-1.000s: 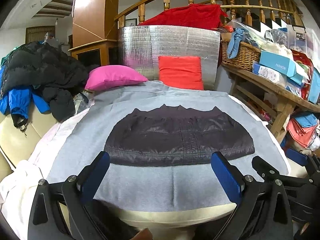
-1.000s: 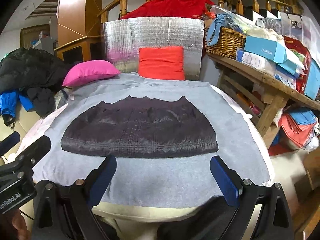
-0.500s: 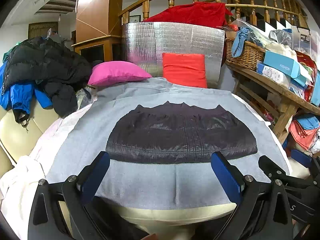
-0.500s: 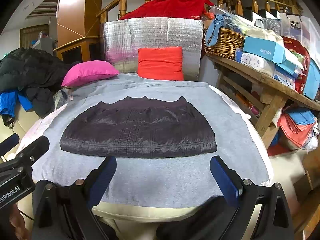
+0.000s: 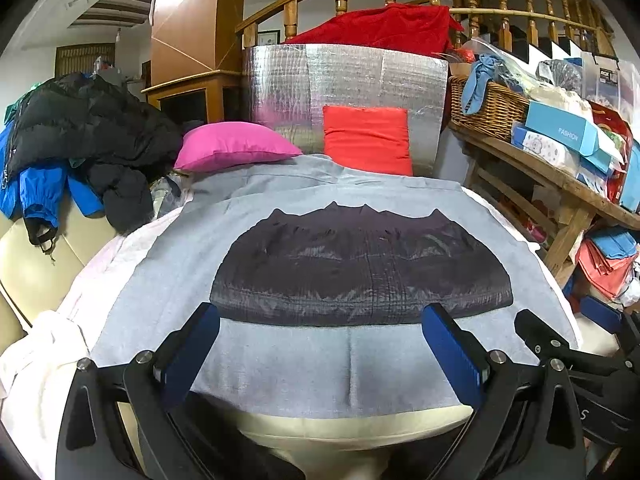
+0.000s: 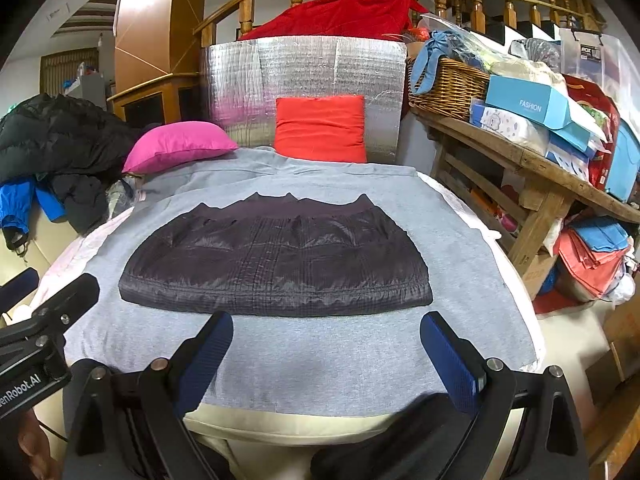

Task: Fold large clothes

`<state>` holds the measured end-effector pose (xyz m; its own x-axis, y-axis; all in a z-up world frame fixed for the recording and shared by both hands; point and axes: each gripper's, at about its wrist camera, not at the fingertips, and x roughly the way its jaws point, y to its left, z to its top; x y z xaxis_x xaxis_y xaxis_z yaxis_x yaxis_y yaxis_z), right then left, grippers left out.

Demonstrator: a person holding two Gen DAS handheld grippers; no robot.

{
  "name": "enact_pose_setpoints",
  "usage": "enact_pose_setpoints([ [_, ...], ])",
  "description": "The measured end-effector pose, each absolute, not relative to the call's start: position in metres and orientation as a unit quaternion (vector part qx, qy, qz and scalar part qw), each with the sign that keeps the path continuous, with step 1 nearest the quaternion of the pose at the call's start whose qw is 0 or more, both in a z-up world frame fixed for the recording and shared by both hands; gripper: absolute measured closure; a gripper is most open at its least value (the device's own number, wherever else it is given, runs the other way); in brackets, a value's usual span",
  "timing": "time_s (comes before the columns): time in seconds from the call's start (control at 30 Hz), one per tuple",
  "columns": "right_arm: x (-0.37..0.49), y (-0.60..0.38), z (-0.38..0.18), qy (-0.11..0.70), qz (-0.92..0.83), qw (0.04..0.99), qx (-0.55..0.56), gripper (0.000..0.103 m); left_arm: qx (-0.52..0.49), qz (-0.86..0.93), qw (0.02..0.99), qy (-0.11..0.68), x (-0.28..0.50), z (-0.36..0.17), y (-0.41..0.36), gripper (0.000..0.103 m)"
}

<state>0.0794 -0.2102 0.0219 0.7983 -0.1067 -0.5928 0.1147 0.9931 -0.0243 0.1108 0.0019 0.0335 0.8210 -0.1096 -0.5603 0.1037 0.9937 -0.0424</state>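
The left hand-held gripper (image 5: 320, 340) was spread wide and empty, both blue pads (image 5: 192, 348) hovering above the near strip of the grey cloth (image 5: 304, 364); the right hand-held gripper (image 6: 326, 350) was likewise wide and held nothing, poised at much the same height just to the right of its partner, whose black frame showed at the left edge of the right wrist view. Directly ahead of both lay the dark quilted garment (image 6: 276, 264), already flattened to a broad, trapezoid-like shape on the grey cloth covering the surface (image 5: 352, 424). Its long axis ran left to right, across the line of the fingers, and its straight hem was the edge nearest the grippers, with the peaked edge pointing away. The two grippers appeared about equally near that hem, the left facing the left half and the right the right half. Beyond the garment rested a pink cushion (image 5: 232, 146) and a red cushion (image 5: 366, 140) against a silver insulated panel (image 5: 344, 80).
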Motion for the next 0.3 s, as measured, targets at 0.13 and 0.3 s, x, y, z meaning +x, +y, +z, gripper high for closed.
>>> enact_pose_setpoints([
  [0.13,0.0799,-0.2100,0.0209,0.314,-0.057,0.948,0.005,0.007,0.001,-0.056,0.954,0.296,0.1108,0.0329,0.0002,0.002],
  [0.3,0.0808,-0.2109,0.0205,0.314,-0.057,0.948,0.005,0.007,0.004,-0.054,0.954,0.295,0.1107,0.0332,-0.0006,0.002],
])
